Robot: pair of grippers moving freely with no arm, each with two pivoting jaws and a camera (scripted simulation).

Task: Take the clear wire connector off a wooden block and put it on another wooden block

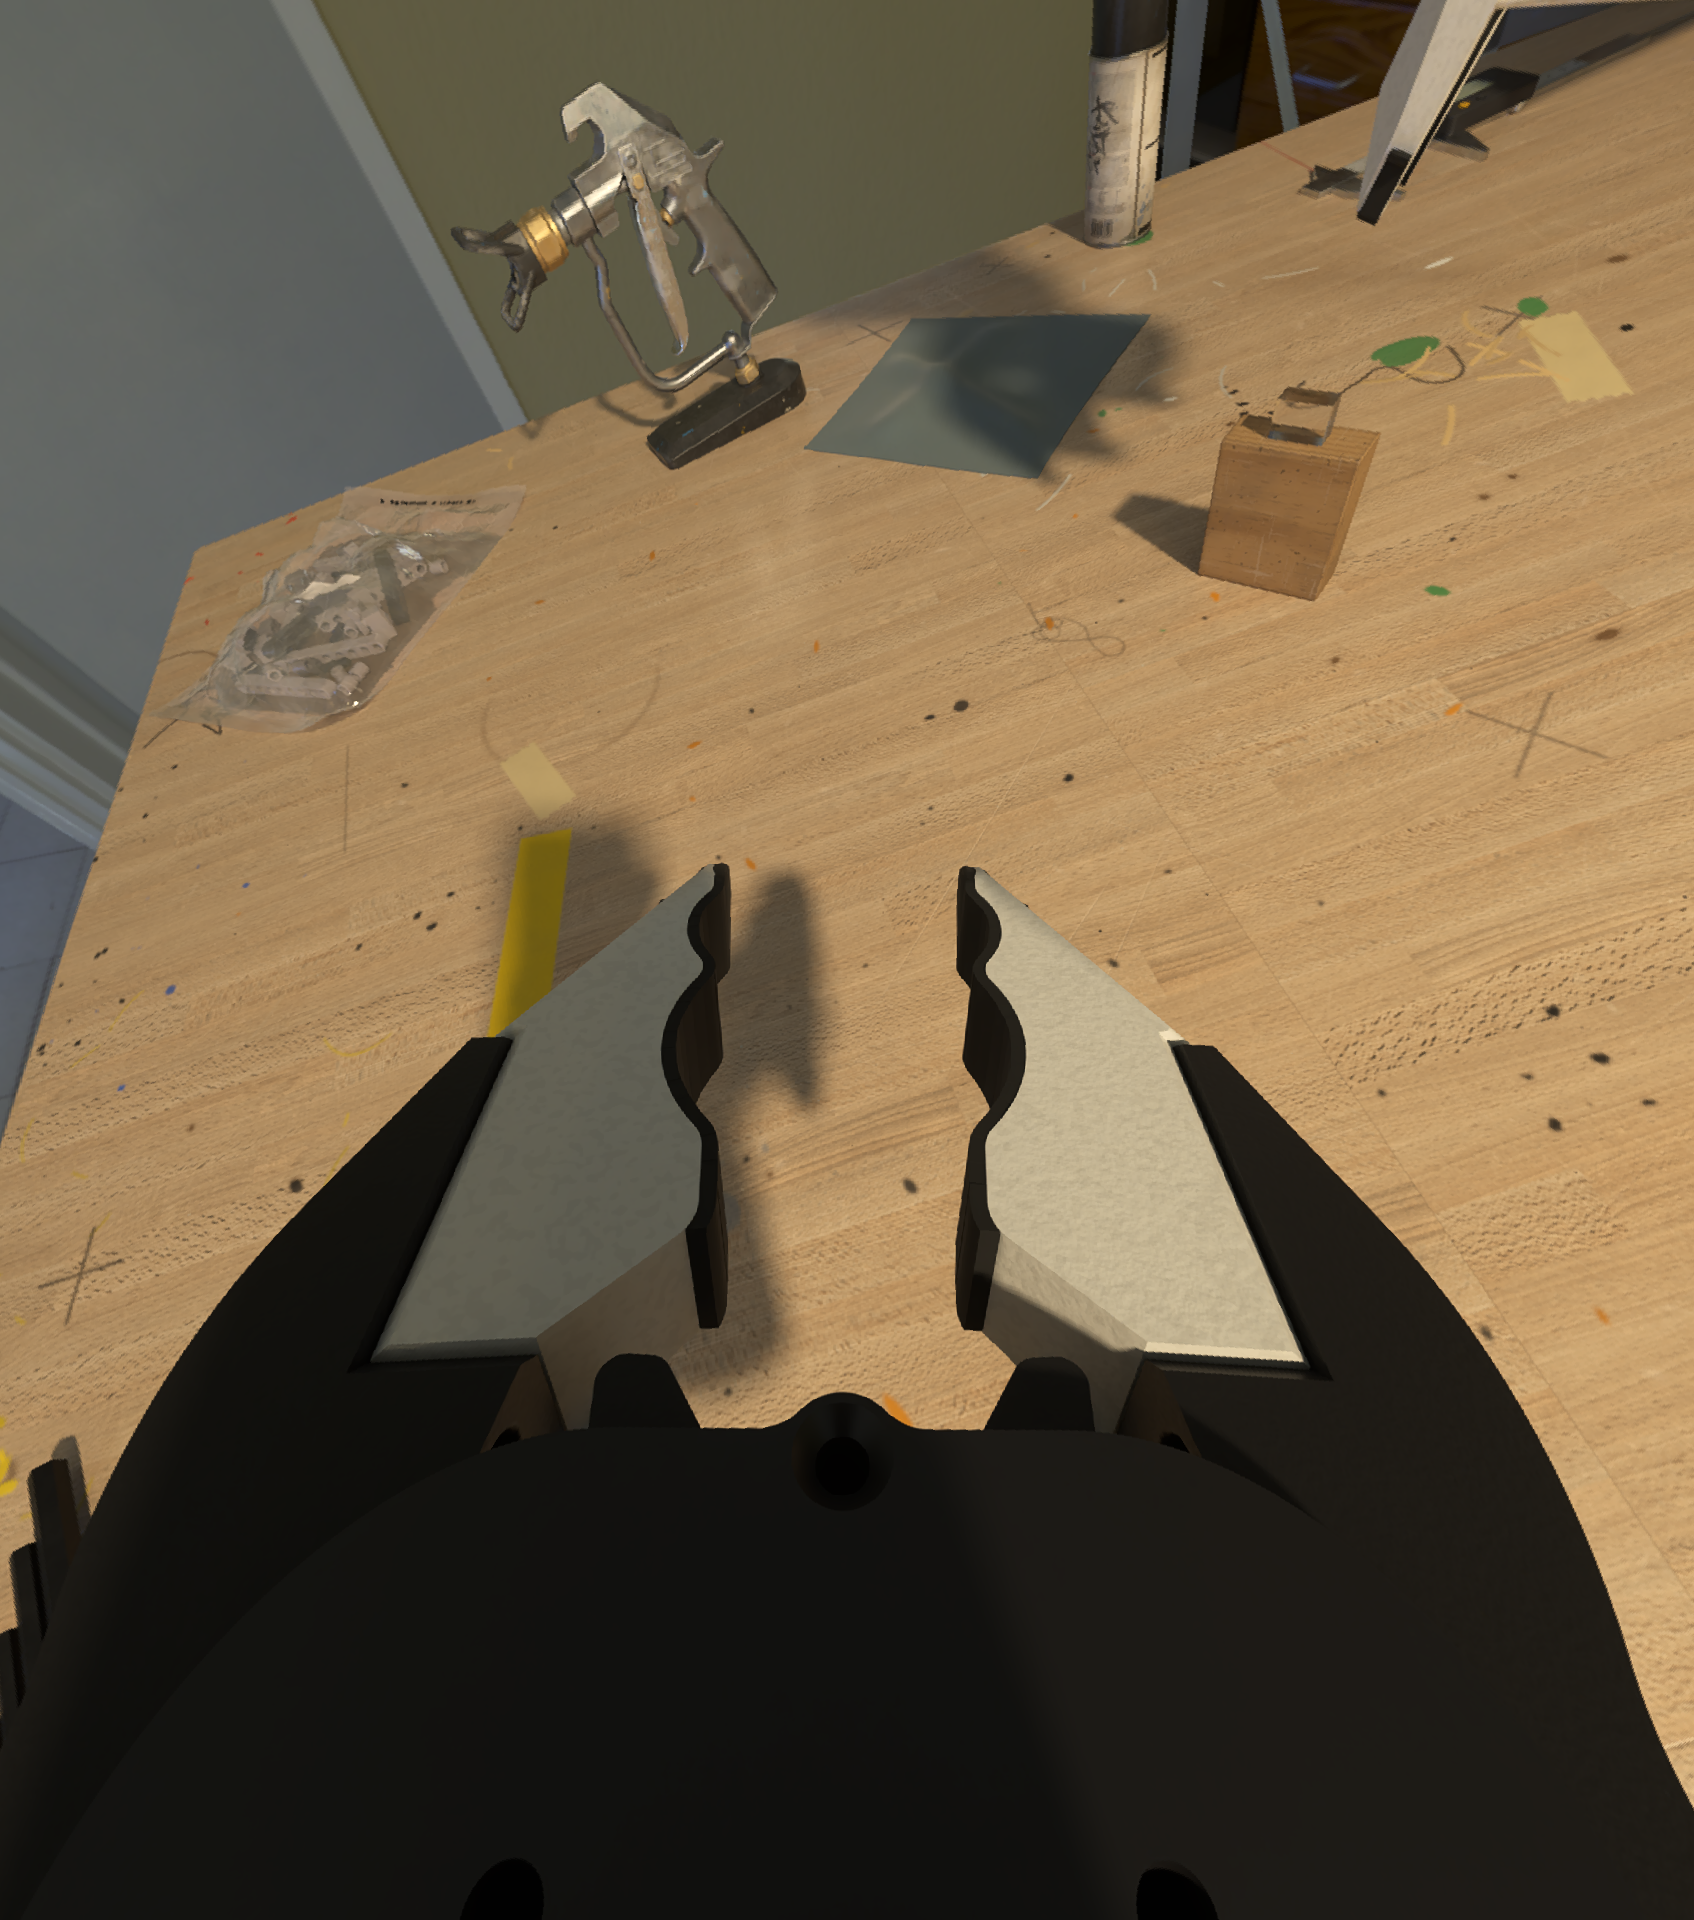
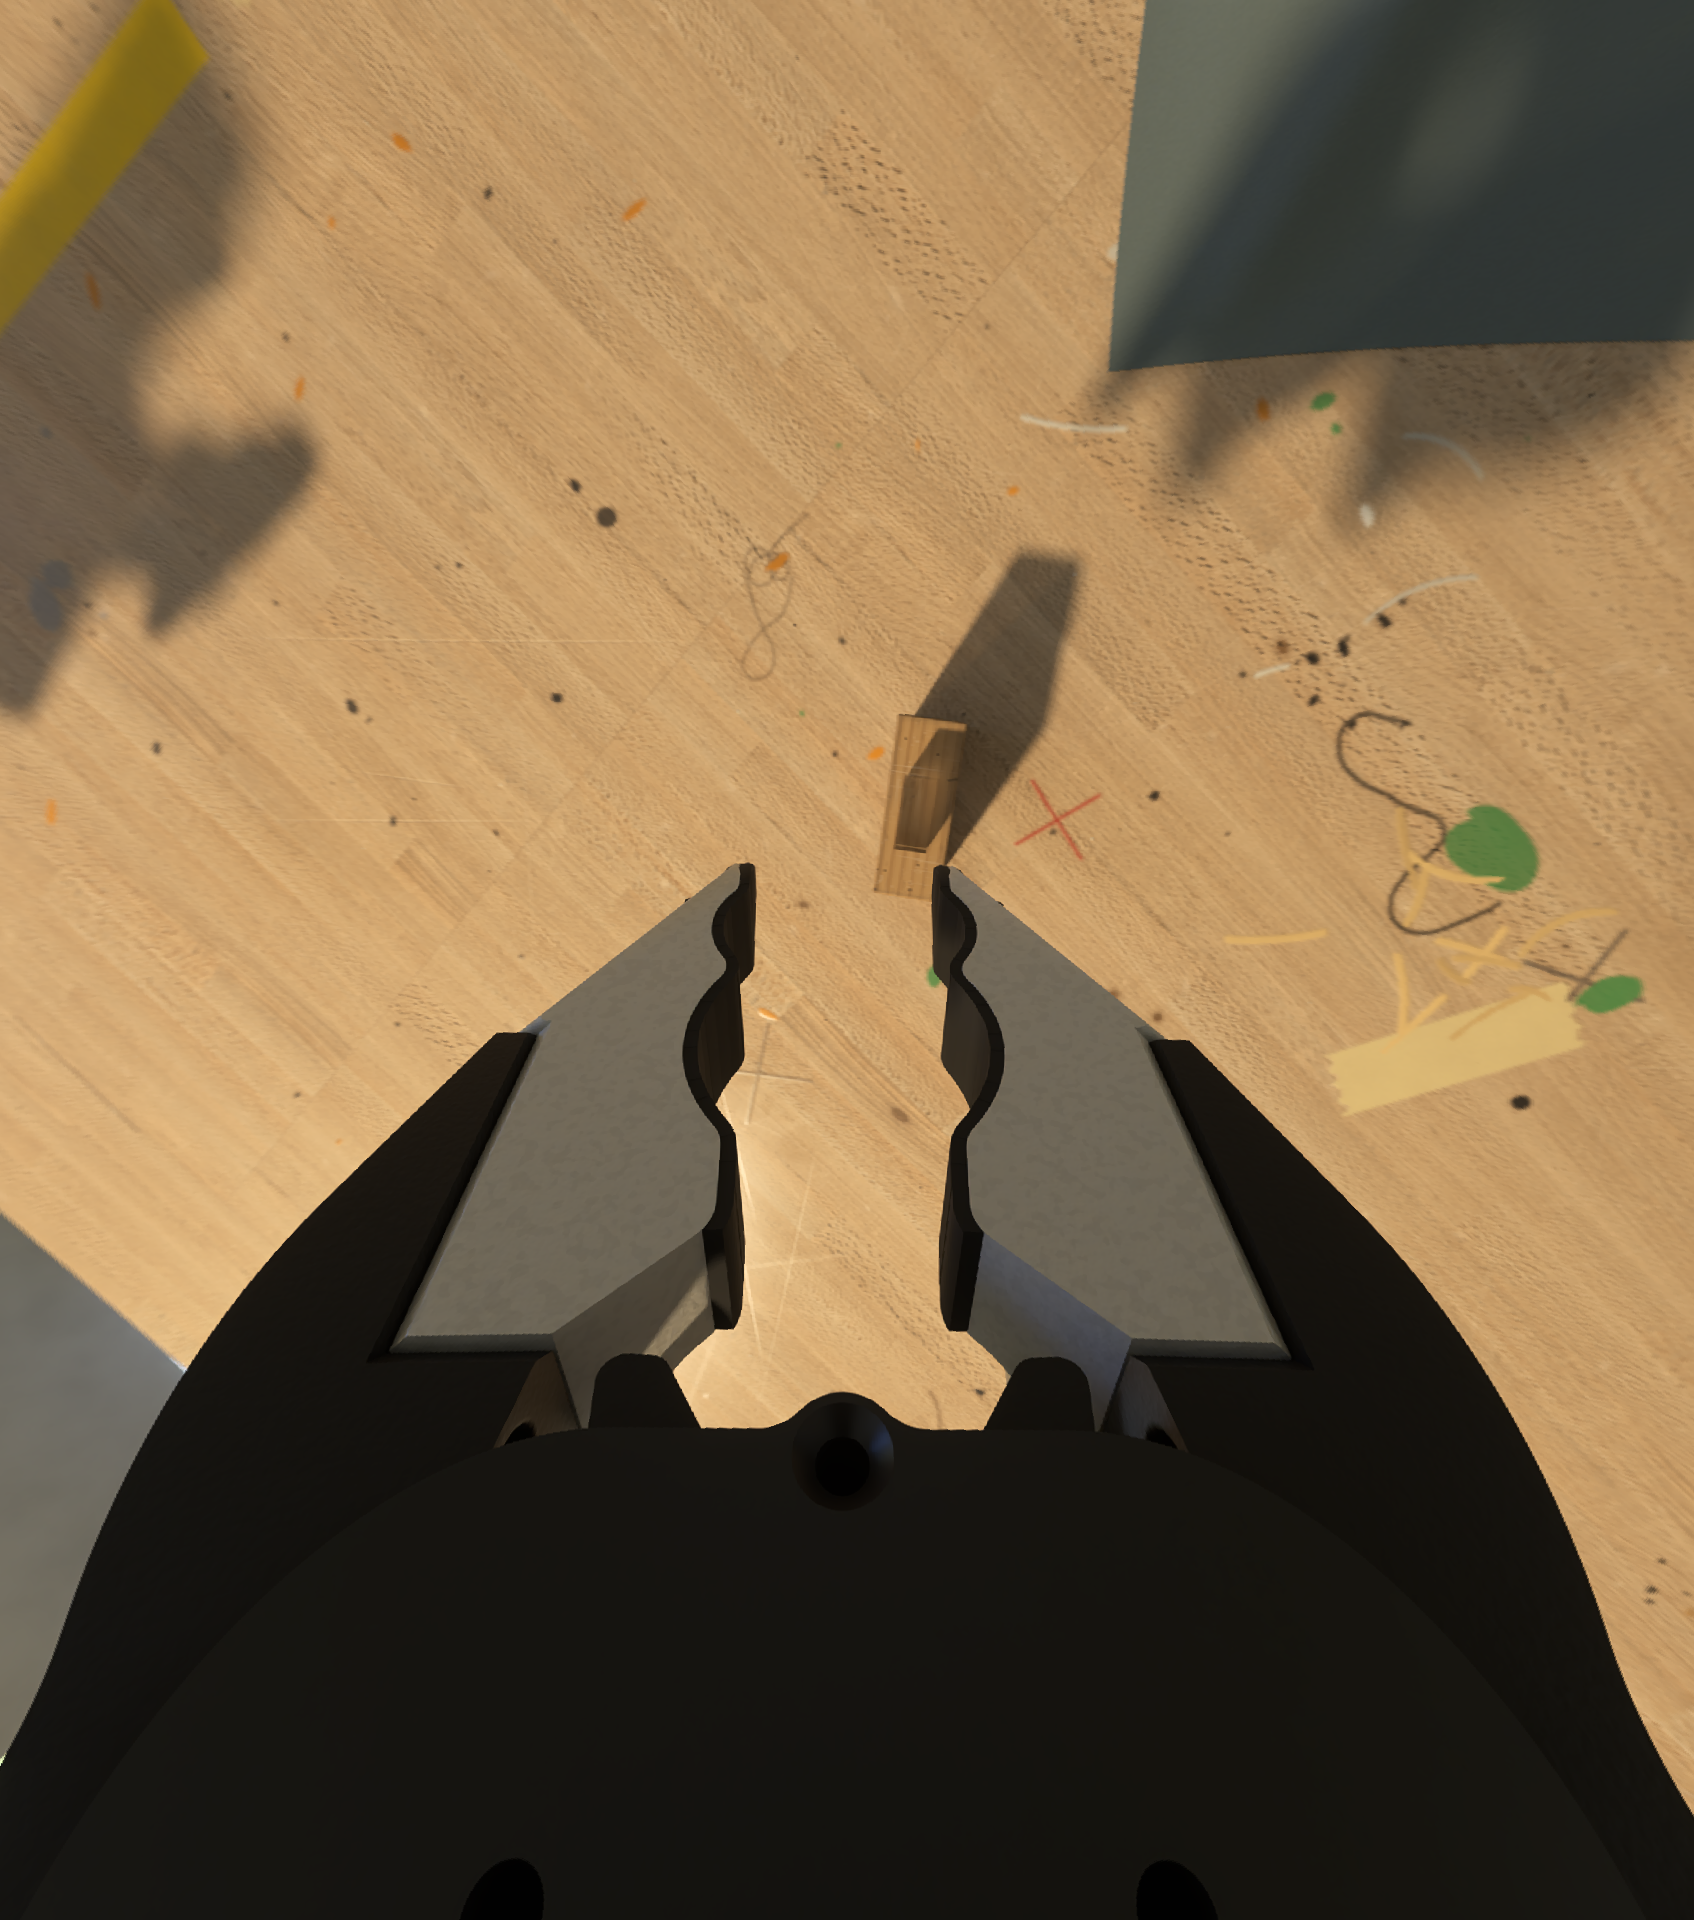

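**Connector on block, both grippers empty: handling notes**

The clear wire connector (image 1: 1297, 416) sits on top of a wooden block (image 1: 1279, 509), which stands upright on the workbench (image 1: 926, 675) near a grey sheet (image 1: 978, 395). The left gripper (image 1: 843, 883) hovers well short of it, jaws spread, nothing between them. The right gripper (image 2: 843, 883) looks straight down from above, jaws likewise parted and empty; the block top (image 2: 918, 805) lies just ahead of its right fingertip, with the connector (image 2: 926, 790) seen as a faint glassy shape on it.

Judgement: the connector is probably small, light, stiff plastic with smooth, slippery faces (its edges are hard to make out). Best taken across its two longer side faces, low on the body, with gentle squeeze. The block is narrow and tall, so a sideways nudge may topple it. A second block is not in either view.
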